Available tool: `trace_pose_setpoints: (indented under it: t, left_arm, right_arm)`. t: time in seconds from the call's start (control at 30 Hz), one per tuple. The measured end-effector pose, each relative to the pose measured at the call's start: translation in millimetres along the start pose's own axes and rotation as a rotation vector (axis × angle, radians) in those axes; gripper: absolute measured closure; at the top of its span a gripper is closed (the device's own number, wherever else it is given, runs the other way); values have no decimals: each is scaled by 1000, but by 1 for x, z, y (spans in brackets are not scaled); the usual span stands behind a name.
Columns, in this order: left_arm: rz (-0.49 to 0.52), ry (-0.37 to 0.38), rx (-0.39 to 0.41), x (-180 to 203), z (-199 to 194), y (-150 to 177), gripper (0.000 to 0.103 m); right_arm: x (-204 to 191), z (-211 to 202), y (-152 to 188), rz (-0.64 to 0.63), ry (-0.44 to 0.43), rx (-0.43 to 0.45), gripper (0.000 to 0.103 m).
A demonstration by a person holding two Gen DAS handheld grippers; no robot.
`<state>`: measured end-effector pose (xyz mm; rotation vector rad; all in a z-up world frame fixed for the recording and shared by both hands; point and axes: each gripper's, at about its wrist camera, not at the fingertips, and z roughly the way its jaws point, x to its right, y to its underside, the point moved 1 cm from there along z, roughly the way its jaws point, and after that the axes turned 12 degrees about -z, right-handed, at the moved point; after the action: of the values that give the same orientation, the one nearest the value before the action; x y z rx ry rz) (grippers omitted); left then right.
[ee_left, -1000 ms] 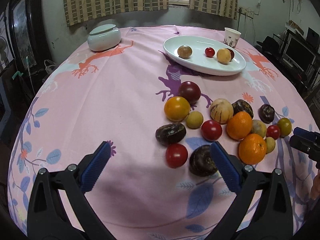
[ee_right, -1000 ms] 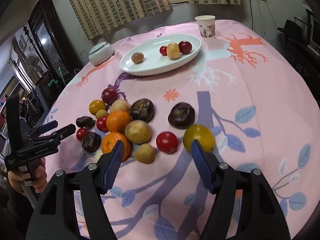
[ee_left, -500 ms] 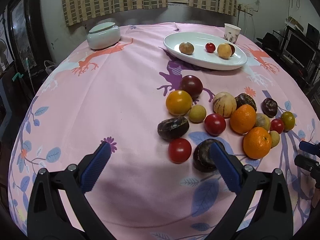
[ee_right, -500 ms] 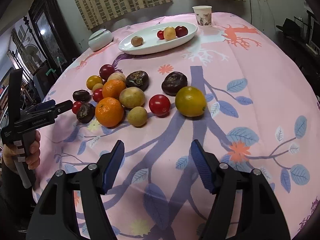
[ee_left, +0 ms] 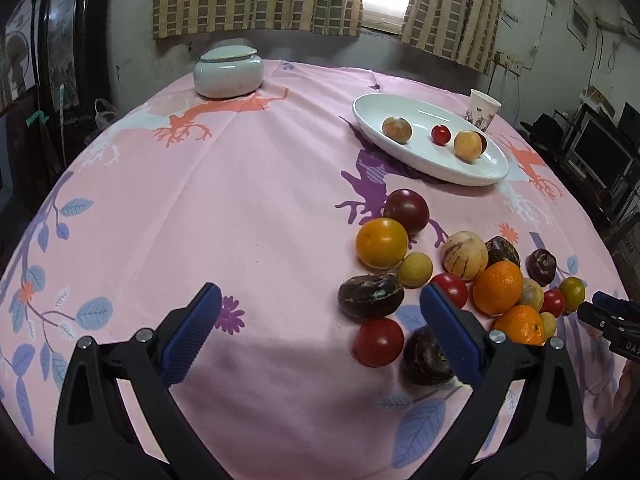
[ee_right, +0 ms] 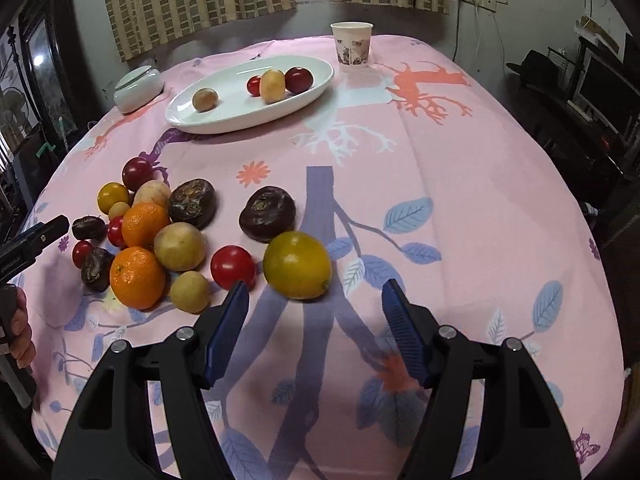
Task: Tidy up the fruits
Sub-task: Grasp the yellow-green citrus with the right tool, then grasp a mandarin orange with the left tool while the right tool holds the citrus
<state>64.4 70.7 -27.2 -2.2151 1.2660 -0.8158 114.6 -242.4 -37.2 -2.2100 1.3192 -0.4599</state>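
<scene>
A heap of loose fruit lies on the pink cloth: two oranges (ee_right: 138, 278), red tomatoes (ee_left: 378, 342), dark brown fruits (ee_left: 370, 295) and pale yellow ones. A white oval plate (ee_right: 240, 108) at the back holds several small fruits. My right gripper (ee_right: 315, 292) is open, and a yellow-green citrus (ee_right: 297, 264) sits just ahead, centred between its tips. My left gripper (ee_left: 320, 300) is open and low over the heap's near-left edge; its right finger (ee_left: 452, 332) overlaps a dark fruit (ee_left: 426, 356). Each gripper shows at the edge of the other view: the right gripper (ee_left: 608, 312), the left gripper (ee_right: 36, 236).
A lidded white ceramic jar (ee_left: 229, 72) stands at the far left of the table and a paper cup (ee_right: 352, 44) beside the plate (ee_left: 424, 152). Dark furniture and screens surround the round table. A hand (ee_right: 18, 328) holds the left gripper's handle.
The right gripper pulled back from the citrus, then came forward again so the fruit is centred between its tips. The left gripper rolled and shifted slightly; the heap sits lower-right in its view.
</scene>
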Motion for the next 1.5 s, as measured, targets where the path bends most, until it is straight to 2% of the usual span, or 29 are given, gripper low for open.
trace_pose_setpoints:
  t: [0.1,0.2,0.37,0.67,0.83,1.0,1.13,1.2,1.33,1.5]
  left_arm:
    - [-23,10,-35,-6,8,-2,2]
    - [-43,32,-67,-8,13,-1,2]
    - [-17,31,-76,-2,14,3,2]
    - [9,14,-82,1,17,6,2]
    - [5,-5,-80,1,21,7,2]
    - [16,-35,-65,4,20,10,2]
    - [11,-15,4,15,-7,6,2]
    - [46,14,10,32,-19,8,2]
    - [125,68,-84,71,-17,26,2]
    - [290,43,-92,118,-10,55,2]
  right_arm:
    - [-1,5,-7,-9,-5,-7,34]
    - [-2,13,-10,-18,3,-27,46]
    - [-6,25,-9,-54,-32,-59,62]
    - [4,36,-16,7,-86,-34,64]
    - [14,27,-17,56,-150,31,64]
    - [25,29,-13,93,-198,42,64]
    - [25,23,-11,92,-212,63,63]
    - [23,20,-11,79,-215,72,63]
    - [16,13,-11,42,-232,96,63]
    - [15,6,-10,37,-245,116,63]
